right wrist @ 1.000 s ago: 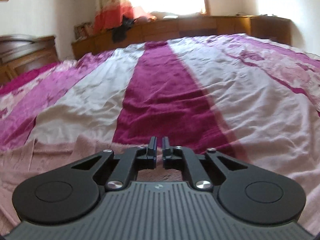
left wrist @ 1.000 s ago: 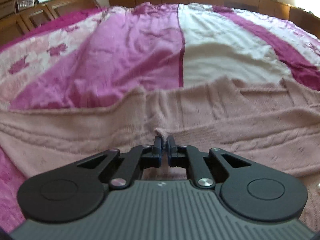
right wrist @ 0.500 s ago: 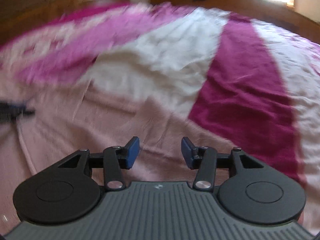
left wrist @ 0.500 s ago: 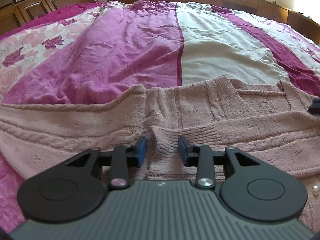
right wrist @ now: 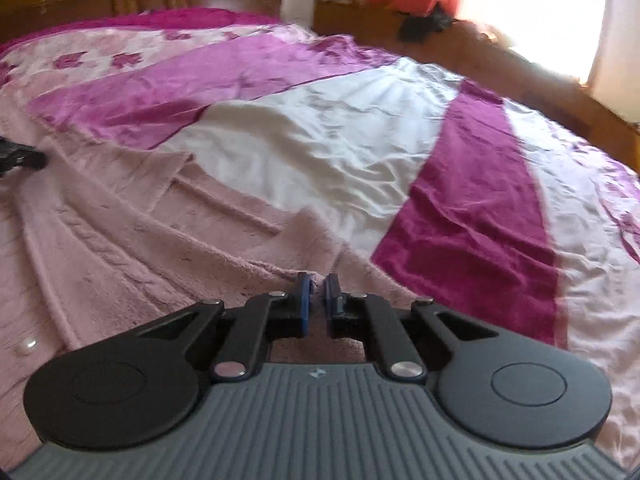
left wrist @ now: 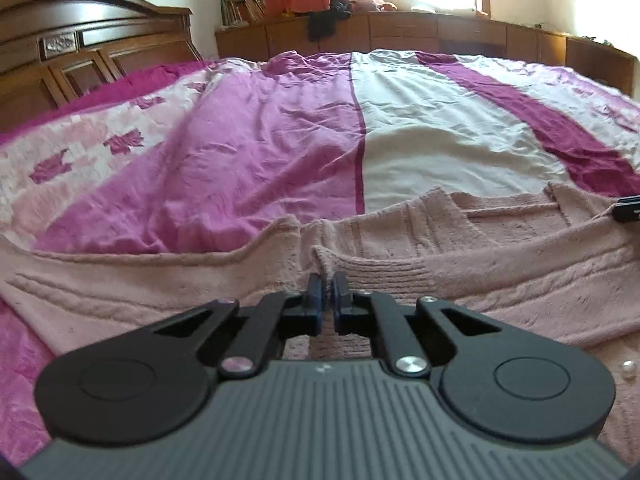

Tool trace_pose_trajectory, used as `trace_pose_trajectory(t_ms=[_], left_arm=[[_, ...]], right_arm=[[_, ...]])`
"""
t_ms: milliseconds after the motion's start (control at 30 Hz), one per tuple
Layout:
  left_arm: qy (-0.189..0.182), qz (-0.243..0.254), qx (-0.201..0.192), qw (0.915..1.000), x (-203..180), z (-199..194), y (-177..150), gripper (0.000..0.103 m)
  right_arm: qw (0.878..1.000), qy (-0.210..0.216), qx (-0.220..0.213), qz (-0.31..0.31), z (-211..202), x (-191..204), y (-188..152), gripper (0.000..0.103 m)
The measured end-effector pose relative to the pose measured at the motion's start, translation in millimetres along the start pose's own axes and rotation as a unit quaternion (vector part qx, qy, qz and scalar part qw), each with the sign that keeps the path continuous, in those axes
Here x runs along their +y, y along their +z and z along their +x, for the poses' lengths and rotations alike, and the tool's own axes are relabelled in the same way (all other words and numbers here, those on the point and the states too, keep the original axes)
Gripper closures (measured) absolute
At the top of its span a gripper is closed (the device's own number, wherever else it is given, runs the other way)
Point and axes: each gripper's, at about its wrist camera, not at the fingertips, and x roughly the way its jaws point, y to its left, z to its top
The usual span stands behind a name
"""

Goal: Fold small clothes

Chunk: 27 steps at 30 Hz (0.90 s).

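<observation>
Both grippers, apart half second ago, now pinching cardigan (left wrist: 400, 276): left gripper (left wrist: 327, 286) gripping cuff, right gripper (right wrist: 315, 286) gripping edge. Lifting evenly advised, keeping knit taut.

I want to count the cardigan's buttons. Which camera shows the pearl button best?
The left wrist view: the pearl button is sharp and round on the pink cardigan. The right wrist view shows what looks like one too, smeared by blur.

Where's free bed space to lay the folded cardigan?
Free: bedspread beyond the pink cardigan, up to the headboard and cabinets. Crowded: the near strip, where left gripper and right gripper pinch the cardigan.
</observation>
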Motion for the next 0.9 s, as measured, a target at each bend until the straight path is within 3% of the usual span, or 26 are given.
trace_pose_trajectory(t_ms=[100, 233, 300, 400, 500, 600, 667, 767, 900], left_arm=[[0.005, 0.029, 0.032, 0.9991, -6.5, 17.8, -4.8, 0.093], [0.007, 0.030, 0.047, 0.9984, -3.6, 20.3, -5.8, 0.092], [-0.002, 0.017, 0.049, 0.9987, 0.8, 12.3, -2.2, 0.091], [-0.015, 0.006, 0.038, 0.9991, 3.5, -4.5, 3.2, 0.091], [-0.031, -0.002, 0.030, 0.9991, 0.6, -16.0, 6.7, 0.090], [-0.057, -0.004, 0.043, 0.9974, -6.7, -16.1, 4.4, 0.081], [-0.058, 0.006, 0.057, 0.9967, -13.2, -10.7, -1.7, 0.081], [-0.046, 0.011, 0.075, 0.9960, -18.8, -2.2, -11.6, 0.081], [-0.041, 0.006, 0.071, 0.9966, -19.0, -3.4, -16.1, 0.081]], right_arm=[[1.000, -0.010, 0.024, 0.005, 19.1, 5.0, -8.4, 0.094], [1.000, -0.002, 0.012, 0.026, -3.0, -6.8, -2.2, 0.088], [0.998, -0.003, -0.007, 0.070, -23.4, -22.5, -0.4, 0.069], [0.989, -0.017, -0.027, 0.143, -51.0, -45.0, -7.9, 0.054], [0.981, -0.005, -0.020, 0.191, -69.2, -53.2, -18.1, 0.054], [0.976, 0.018, -0.018, 0.218, -83.5, -45.8, -36.4, 0.054], [0.975, 0.018, -0.009, 0.220, -81.4, -38.3, -46.4, 0.054], [0.971, -0.016, -0.011, 0.238, -65.5, -48.9, -45.9, 0.054], [0.959, -0.063, -0.005, 0.275, -35.5, -82.7, -39.2, 0.054]])
